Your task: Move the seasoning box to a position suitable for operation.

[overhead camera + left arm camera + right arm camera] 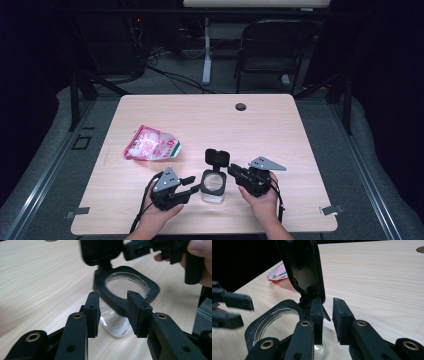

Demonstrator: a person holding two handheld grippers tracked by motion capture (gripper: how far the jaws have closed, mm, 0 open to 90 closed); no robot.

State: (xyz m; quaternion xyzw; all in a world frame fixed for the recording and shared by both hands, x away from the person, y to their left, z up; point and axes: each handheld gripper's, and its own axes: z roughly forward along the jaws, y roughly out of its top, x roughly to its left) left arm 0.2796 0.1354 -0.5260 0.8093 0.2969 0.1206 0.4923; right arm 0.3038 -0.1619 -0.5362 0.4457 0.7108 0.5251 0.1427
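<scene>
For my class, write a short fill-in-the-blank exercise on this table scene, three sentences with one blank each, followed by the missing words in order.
1. The black hinged lid of the clear container stands ____.
2. The pink packet lies on the table on the same side as the ____ gripper.
3. The container stands ____ the left gripper and the right gripper.

Missing words: open; left; between
</scene>
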